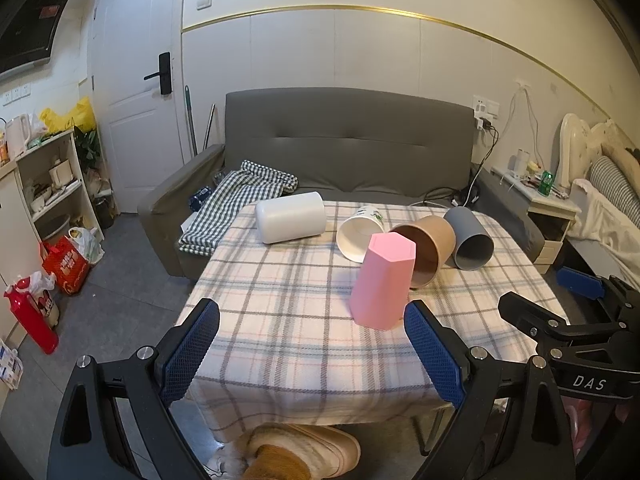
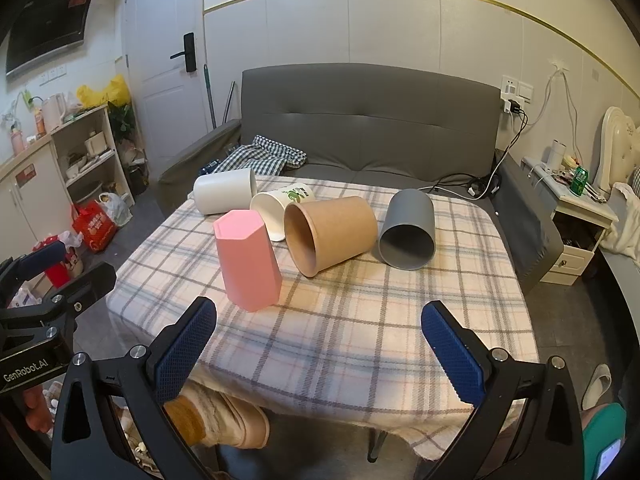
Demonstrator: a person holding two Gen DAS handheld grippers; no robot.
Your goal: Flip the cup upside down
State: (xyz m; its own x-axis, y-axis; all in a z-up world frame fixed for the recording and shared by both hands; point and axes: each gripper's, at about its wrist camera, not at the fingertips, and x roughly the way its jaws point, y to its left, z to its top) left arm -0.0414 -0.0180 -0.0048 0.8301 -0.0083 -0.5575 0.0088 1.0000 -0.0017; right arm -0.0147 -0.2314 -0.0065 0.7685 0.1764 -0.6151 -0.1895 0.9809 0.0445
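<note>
From the left wrist camera, the left gripper (image 1: 312, 344) hangs over the near edge of the small table under a plaid cloth (image 1: 280, 320), its two blue-padded fingers (image 1: 192, 352) spread wide with nothing between them. The pink hexagonal plastic cup (image 1: 382, 282) stands upside down on the cloth, closed base up and slightly tilted, just beyond the gripper's right finger and apart from it. Taking that pink cup as the landmark: directly behind it lies a white paper cup with a green print (image 1: 358, 236) on its side, mouth toward the camera; behind and to its right a brown kraft-paper cup (image 1: 430, 244) lies on its side, and right of that a grey cylindrical cup (image 1: 470, 240), also lying down. Far behind to the left lies a large white cylindrical cup (image 1: 290, 218). The right gripper (image 1: 560, 300) shows at the right edge, near the table's right side.

From the right wrist camera, the right gripper (image 2: 318, 344) also stands wide apart and empty over the near table edge. The pink cup (image 2: 246, 260) sits ahead of its left finger, not touched. Right of the pink cup lies the brown cup (image 2: 332, 232), mouth facing the camera; the grey cup (image 2: 408, 232) lies further right. The printed white cup (image 2: 276, 208) lies just behind the pink one, the large white cup (image 2: 224, 192) behind to the left. The left gripper (image 2: 60, 272) appears at the left edge; a grey sofa (image 2: 368, 120) stands behind the table.
</note>
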